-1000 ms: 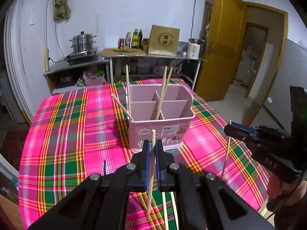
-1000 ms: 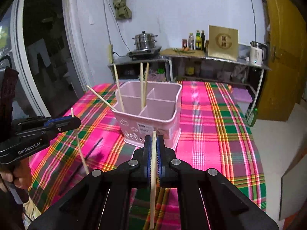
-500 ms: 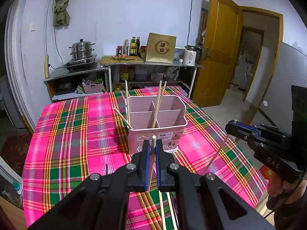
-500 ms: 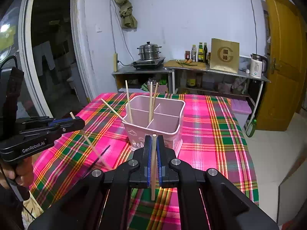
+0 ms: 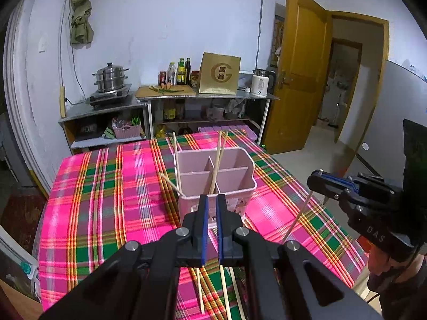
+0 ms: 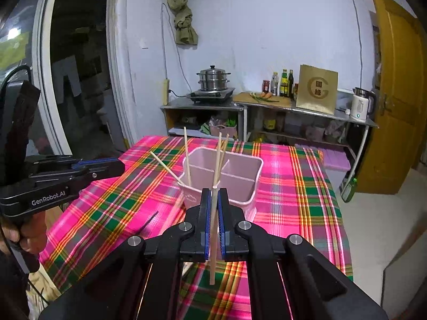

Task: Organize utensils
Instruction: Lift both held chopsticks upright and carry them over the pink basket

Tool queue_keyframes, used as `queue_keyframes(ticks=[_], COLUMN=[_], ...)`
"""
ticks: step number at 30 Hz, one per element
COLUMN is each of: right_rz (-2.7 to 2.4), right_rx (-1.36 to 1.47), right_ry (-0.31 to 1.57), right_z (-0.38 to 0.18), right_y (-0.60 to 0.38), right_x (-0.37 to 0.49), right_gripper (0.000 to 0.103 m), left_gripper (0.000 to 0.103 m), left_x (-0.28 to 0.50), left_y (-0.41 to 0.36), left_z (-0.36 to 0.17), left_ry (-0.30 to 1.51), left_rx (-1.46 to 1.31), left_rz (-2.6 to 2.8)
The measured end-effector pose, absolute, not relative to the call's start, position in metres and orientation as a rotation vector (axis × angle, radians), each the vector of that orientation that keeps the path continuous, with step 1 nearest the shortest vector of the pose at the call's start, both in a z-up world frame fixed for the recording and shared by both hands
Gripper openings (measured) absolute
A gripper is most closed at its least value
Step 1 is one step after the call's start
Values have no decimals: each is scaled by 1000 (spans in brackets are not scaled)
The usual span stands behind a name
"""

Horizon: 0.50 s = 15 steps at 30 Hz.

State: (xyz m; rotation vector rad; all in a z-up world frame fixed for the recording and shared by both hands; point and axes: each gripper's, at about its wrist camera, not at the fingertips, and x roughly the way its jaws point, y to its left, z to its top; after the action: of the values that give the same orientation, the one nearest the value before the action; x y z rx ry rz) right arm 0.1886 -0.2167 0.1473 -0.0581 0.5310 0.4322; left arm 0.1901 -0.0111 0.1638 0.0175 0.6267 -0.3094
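A pink divided utensil holder [image 5: 234, 202] [image 6: 245, 189] stands on the pink plaid table [image 5: 106, 200] with several chopsticks [image 5: 218, 160] [image 6: 186, 154] leaning in its compartments. My left gripper [image 5: 210, 198] [image 6: 120, 164] hovers in front of the holder, shut on a chopstick [image 5: 200, 290] whose lower end shows under the jaws. My right gripper [image 6: 212, 190] [image 5: 316, 176] hangs to the right, shut on another chopstick [image 6: 212, 240] [image 5: 299, 210] that slants down towards the cloth. Two loose chopsticks [image 5: 225, 293] lie on the cloth near the front edge.
Behind the table stand metal shelves [image 5: 106, 109] with a steamer pot [image 6: 213, 80], bottles and a kettle [image 5: 260, 85]. A yellow door [image 5: 301, 80] stands open at the right, with bare floor beside the table. A hand [image 6: 24, 237] holds the left gripper's handle.
Both grippers have risen above the table, each keeping its chopstick, so the holder sits lower and smaller in view. The right gripper's chopstick has tipped from upright to slanted.
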Motion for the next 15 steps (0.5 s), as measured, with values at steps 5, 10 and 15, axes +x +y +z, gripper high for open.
queue_keyframes(ticks=[5, 10, 15], right_rz=[442, 442, 445], right_rx=[-60, -56, -56], right_ry=[515, 535, 536], right_z=[150, 141, 141], right_y=[-214, -215, -215], right_x=[191, 193, 192], right_gripper=[5, 5, 5], left_gripper=[6, 6, 11], left_x=[194, 210, 243], left_y=[-11, -16, -22], left_z=[161, 121, 68], left_ry=[630, 725, 867], left_rx=[14, 31, 36], left_rz=[-312, -305, -272])
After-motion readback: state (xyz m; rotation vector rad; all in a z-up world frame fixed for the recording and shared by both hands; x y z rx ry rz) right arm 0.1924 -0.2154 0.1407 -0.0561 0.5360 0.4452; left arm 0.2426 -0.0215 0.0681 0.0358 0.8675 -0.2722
